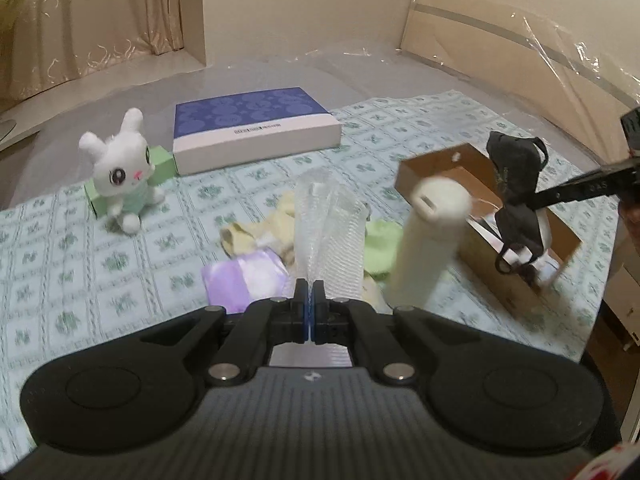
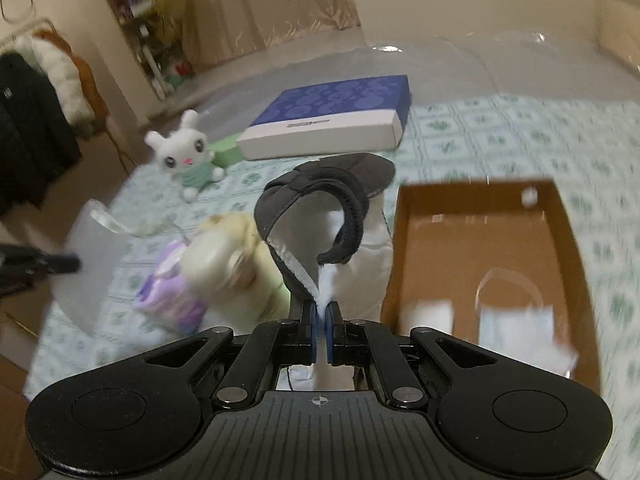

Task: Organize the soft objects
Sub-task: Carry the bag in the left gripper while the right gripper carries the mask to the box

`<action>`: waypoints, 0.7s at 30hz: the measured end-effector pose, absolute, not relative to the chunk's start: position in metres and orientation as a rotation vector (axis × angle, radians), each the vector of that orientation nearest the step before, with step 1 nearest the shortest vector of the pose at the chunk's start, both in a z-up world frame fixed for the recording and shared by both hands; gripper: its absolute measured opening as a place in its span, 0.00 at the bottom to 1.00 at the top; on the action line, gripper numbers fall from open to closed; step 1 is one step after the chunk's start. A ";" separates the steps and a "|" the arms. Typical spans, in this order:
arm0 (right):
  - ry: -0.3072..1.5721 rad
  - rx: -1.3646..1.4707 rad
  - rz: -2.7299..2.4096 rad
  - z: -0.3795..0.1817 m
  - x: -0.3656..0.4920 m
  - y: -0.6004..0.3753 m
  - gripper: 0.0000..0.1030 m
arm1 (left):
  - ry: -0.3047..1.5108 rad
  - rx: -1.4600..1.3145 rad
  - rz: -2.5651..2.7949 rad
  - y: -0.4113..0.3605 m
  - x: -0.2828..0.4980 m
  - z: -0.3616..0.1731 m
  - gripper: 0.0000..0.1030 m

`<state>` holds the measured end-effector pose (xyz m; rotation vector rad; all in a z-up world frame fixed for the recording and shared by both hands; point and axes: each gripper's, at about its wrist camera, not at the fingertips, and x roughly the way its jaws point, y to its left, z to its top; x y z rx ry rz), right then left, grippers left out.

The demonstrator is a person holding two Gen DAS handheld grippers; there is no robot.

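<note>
Your left gripper [image 1: 309, 288] is clamped tight on a clear ribbed sleeve [image 1: 328, 236], held above the pile [image 1: 256, 256] of soft bits on the bedsheet [image 1: 120, 264]. Your right gripper [image 2: 321, 309] pinches a black-and-white cloth item [image 2: 320, 208], hanging over the cardboard box [image 2: 476, 248]. Only the right view looks into the box: a face mask [image 2: 516, 320] lies there. Further back, the bunny [image 1: 120, 168] sits beside the blue box [image 1: 252, 124].
</note>
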<state>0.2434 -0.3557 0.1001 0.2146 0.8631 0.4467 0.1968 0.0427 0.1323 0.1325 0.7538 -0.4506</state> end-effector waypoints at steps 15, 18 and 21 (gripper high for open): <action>0.768 0.363 0.395 0.076 0.084 -0.361 0.04 | 0.726 -0.042 -0.458 -0.018 0.072 0.096 0.00; 0.755 0.325 0.356 0.073 0.070 -0.360 0.04 | 0.738 -0.096 -0.470 -0.033 0.062 0.087 0.00; 0.745 0.275 0.314 0.072 0.058 -0.362 0.04 | 0.750 -0.122 -0.472 -0.051 0.058 0.080 0.00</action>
